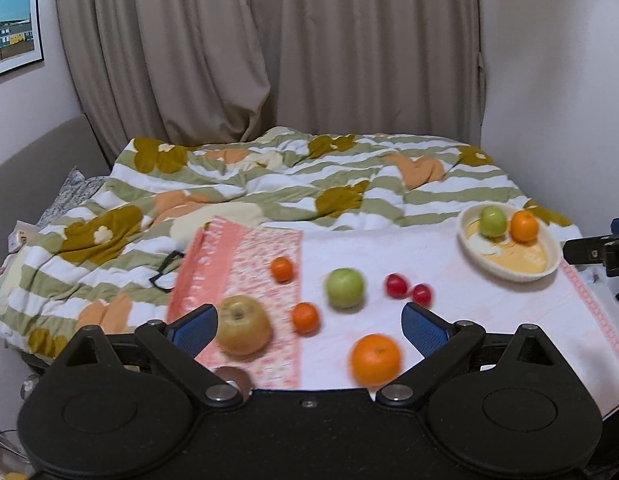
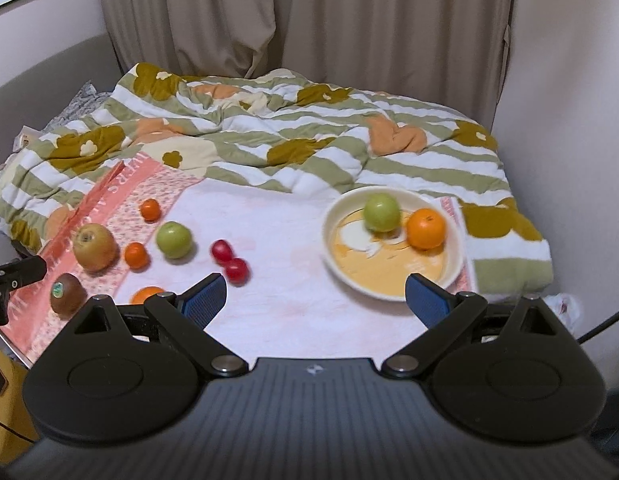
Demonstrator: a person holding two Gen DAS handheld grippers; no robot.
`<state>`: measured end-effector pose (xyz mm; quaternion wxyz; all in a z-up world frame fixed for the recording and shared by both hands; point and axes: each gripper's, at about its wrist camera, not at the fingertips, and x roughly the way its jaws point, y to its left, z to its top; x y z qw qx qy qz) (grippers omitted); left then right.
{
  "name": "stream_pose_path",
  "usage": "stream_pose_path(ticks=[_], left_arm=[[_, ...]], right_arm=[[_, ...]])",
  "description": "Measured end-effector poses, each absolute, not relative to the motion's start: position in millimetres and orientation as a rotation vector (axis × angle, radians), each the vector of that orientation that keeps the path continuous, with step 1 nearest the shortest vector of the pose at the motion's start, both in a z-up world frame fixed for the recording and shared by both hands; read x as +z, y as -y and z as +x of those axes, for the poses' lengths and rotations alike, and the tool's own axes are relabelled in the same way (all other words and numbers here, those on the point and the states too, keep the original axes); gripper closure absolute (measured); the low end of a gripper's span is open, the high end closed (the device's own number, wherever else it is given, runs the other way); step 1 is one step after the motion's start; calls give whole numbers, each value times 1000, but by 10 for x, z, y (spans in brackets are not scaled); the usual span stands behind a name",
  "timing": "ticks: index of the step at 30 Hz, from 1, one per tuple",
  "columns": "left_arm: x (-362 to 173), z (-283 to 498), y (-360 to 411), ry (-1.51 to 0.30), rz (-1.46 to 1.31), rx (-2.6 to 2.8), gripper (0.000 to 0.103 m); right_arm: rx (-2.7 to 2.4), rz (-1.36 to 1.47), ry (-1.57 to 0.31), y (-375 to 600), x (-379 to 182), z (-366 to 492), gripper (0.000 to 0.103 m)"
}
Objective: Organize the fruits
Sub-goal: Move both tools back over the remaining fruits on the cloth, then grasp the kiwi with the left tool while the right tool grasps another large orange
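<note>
A cream bowl (image 2: 341,264) on the bed holds a green apple (image 2: 381,212) and an orange (image 2: 425,229); it also shows far right in the left wrist view (image 1: 469,246). Loose fruit lies on the white towel: a big orange (image 1: 375,359), a green apple (image 1: 344,288), two red tomatoes (image 1: 407,289), two small tangerines (image 1: 305,317), a yellow-brown pear (image 1: 243,330) and a kiwi (image 2: 67,294). My left gripper (image 1: 309,322) is open above the loose fruit, holding nothing. My right gripper (image 2: 315,296) is open and empty, just before the bowl.
A rumpled green-striped flowered quilt (image 1: 269,176) covers the bed behind the towel. A pink patterned cloth (image 1: 249,256) lies at left, with black glasses (image 1: 165,272) beside it. Curtains (image 1: 269,40) and walls close the back and right sides.
</note>
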<state>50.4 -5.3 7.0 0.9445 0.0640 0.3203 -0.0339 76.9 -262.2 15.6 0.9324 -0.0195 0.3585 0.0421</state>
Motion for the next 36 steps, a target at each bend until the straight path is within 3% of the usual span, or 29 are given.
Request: stream_pose_path(ticks=[17, 20, 25, 36], left_arm=[[-778, 794, -919, -776, 138, -160, 5], [-953, 887, -990, -816, 123, -178, 12], [-1179, 993, -1032, -866, 90, -178, 15], [-1340, 1141, -1015, -921, 47, -172, 46]], right_arm=[[45, 48, -803, 1360, -681, 866, 0], [57, 38, -824, 1245, -864, 944, 0], [81, 23, -850, 1125, -1104, 1027, 0], [139, 9, -871, 995, -1288, 1197, 0]])
